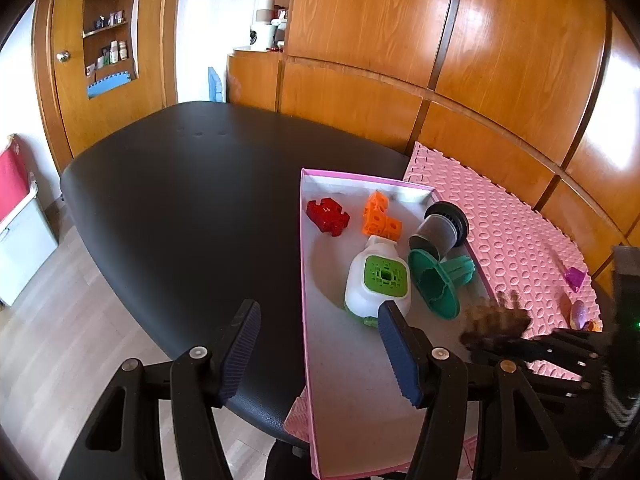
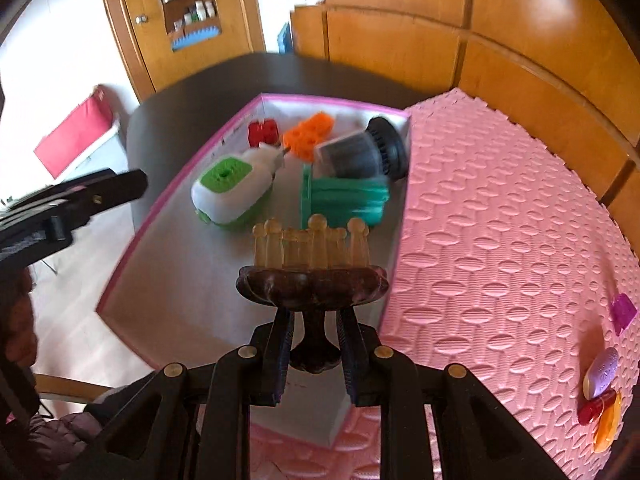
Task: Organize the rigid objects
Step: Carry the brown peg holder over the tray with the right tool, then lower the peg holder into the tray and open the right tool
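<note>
The pink mat (image 2: 500, 240) covered the table (image 1: 180, 200) just right of the box (image 2: 256, 116), w/ a few small pieces left near its right edge: a purple block (image 2: 624, 312) and an oval piece (image 2: 602, 368). The box itself held a white-green toy (image 2: 232, 188) at its left side, a teal piece (image 2: 344, 200) beside it, a grey-black cylinder (image 2: 360, 152) leaning at the far right corner, an orange block (image 2: 308, 136) and a red block (image 2: 262, 132) at the far end.

Right gripper (image 2: 316, 344) was clamped tight on the stem of a dark brush (image 2: 312, 280), bristles pointing up and forward, hovering over the box's near half, close to its right wall. Left gripper (image 1: 320, 352) stood partly open, nothing between its jaws, over the box's left wall.

Risks, judged: the grip was on a narrow rounded stem, so the brush could pivot or slip. Lowered too far forward, bristles could knock the teal piece or the toy. Released too near the right wall, it could tip out onto the mat.
</note>
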The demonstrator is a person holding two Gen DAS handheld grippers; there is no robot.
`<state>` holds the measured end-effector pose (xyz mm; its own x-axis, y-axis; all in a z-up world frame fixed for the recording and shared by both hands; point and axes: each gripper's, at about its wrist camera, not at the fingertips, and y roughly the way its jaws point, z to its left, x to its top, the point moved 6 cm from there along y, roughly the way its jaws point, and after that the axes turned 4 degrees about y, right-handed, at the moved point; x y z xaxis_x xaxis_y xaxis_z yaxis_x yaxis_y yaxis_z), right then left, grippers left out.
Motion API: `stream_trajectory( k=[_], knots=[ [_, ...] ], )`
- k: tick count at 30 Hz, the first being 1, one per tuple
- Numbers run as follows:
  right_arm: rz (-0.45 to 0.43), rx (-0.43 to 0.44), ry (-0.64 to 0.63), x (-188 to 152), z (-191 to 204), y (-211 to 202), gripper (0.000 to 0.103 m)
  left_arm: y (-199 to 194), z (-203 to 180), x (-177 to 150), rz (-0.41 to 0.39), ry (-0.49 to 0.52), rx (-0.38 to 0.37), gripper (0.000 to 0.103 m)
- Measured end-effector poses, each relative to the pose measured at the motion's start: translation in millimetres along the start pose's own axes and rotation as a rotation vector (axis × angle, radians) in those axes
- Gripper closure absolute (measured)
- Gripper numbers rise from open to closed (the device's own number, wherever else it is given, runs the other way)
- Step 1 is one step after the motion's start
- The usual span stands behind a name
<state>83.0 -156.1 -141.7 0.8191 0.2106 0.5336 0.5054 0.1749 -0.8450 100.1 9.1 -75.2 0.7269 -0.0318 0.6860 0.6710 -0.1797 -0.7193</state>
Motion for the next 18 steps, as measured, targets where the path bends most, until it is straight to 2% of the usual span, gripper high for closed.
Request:
stream_trajectory(
  k=[5, 9, 14, 16, 18],
  knots=[
    [0.001, -0.050, 0.024, 11.0, -3.5, 19.3, 0.083, 3.4, 0.2, -3.0, 0.013, -0.009, -0.011, 0.041],
    [-0.011, -0.042, 0.061, 19.3, -10.7, 23.0, 0.082, 2.8, -1.3, -4.1, 0.011, 0.000, -0.013, 0.039],
    [-0.033, -0.004, 0.064, 19.0, -8.6, 15.1, 0.072, 2.1, -3.5, -3.5, 0.005, 0.009, -0.006, 0.038],
    [-0.055, -0.012, 0.064, 18.3, -8.0, 8.7, 0.061, 1.5, -4.3, -3.5, 0.004, 0.015, -0.004, 0.038],
    [-0.081, -0.004, 0.068, 18.7, -8.3, -0.9, 0.059, -0.8, -5.7, -2.9, -0.002, 0.022, 0.000, 0.037]
  ],
)
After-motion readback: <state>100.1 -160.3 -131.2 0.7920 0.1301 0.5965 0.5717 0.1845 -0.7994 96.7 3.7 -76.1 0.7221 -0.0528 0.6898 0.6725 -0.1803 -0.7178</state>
